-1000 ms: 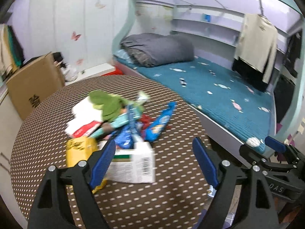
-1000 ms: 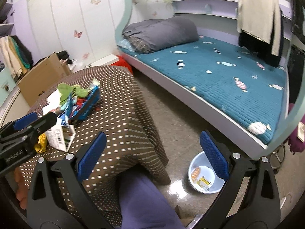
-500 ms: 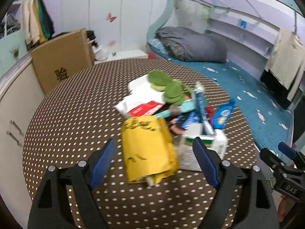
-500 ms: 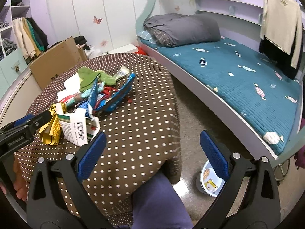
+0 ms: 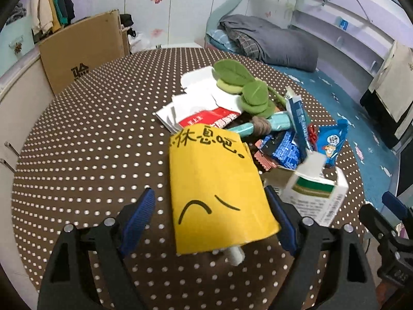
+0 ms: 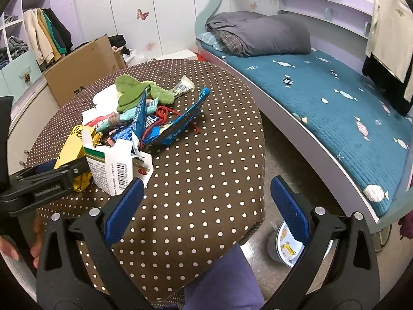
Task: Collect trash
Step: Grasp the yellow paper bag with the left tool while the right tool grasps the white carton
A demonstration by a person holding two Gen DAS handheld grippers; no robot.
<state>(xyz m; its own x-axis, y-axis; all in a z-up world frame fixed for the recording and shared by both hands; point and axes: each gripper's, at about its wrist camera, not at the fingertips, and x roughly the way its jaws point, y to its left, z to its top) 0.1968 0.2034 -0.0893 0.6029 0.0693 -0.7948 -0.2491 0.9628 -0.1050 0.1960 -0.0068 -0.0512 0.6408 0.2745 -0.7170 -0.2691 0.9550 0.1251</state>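
While the left gripper point(image 5: 210, 218) is hovering with wide jaws straddling the yellow packet point(image 5: 216, 188), nothing is gripped. The right gripper point(image 6: 206, 206) is hanging wide and empty above the dotted table point(image 6: 206, 160).

My left gripper point(image 5: 211, 219) points steeply downward with its blue-padded jaws spread wide, not pressing on anything. My right gripper point(image 6: 206, 206) also tilts downward, jaws wide apart and empty. My left hand point(image 6: 15, 245) wraps its gripper's handle, fingers showing at the right camera's edge.
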